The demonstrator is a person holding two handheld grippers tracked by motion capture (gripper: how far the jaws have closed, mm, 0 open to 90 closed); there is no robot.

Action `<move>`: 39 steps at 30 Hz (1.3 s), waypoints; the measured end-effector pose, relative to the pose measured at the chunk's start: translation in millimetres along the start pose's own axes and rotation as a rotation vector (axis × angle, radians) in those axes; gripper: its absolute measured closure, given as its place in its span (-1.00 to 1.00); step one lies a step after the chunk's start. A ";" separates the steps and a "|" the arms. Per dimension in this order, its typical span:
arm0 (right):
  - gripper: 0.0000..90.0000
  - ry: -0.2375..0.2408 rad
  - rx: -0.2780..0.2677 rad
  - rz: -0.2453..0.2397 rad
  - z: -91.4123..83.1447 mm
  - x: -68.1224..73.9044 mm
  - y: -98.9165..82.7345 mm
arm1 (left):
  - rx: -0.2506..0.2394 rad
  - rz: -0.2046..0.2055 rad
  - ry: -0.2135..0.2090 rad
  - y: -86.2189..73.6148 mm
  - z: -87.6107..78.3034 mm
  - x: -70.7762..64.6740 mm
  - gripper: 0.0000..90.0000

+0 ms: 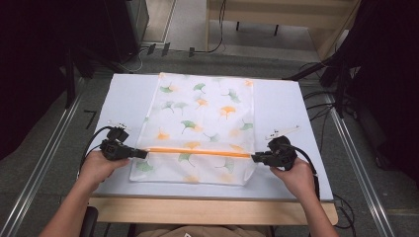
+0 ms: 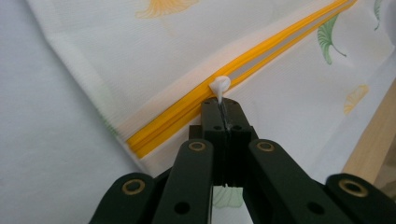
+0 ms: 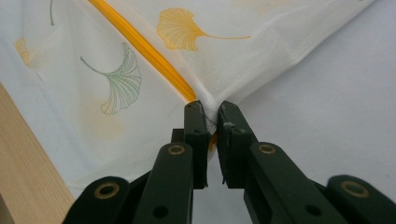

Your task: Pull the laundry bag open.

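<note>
Left gripper (image 2: 220,106) clenched tight on the white zipper pull (image 2: 220,87), jaws fully together, at the left end of the orange zipper (image 1: 197,151). Right gripper (image 3: 212,112) pinches the bag's right edge at the other zipper end, jaws nearly closed with bunched mesh between them. Mesh laundry bag (image 1: 202,123) with ginkgo-leaf print lies flat on the white table (image 1: 281,108), near the front edge, zipper running across between both grippers.

Overhead looks down; tong cameras close on bag (image 1: 197,128).
</note>
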State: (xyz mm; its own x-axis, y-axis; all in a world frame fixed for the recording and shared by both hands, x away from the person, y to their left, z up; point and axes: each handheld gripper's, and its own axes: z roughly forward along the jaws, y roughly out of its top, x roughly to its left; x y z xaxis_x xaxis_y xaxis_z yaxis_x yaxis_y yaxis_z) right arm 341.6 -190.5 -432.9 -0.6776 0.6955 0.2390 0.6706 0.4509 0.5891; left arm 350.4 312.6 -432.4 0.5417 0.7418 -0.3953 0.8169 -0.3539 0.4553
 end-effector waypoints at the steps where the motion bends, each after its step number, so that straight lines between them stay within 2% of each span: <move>1: 0.89 0.001 -0.003 0.000 0.0 -0.3 0.0 | 0.003 -0.003 0.003 -0.6 -0.7 0.4 1.00; 5: 0.89 0.003 0.001 0.003 0.1 -0.6 -0.2 | -0.015 -0.016 0.006 -4.3 -8.0 4.9 1.00; 32: 0.88 0.003 0.004 0.001 0.9 -1.3 -0.2 | -0.020 -0.024 0.007 -7.4 -11.7 8.4 1.00; 36: 0.89 0.003 0.005 0.003 0.4 -1.0 -0.2 | 0.000 -0.015 0.039 -11.0 -13.5 9.7 1.00; 39: 0.88 0.003 0.008 0.005 0.3 -1.0 -0.4 | 0.002 -0.020 0.047 -15.6 -16.0 13.4 1.00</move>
State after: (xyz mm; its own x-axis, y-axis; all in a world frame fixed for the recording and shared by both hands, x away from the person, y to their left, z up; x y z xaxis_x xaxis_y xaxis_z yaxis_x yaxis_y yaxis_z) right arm 342.1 -191.3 -433.6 -0.6752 0.6962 0.2438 0.6763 0.4523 0.5814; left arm 341.7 337.1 -432.0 0.5155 0.7749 -0.3659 0.8279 -0.3402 0.4458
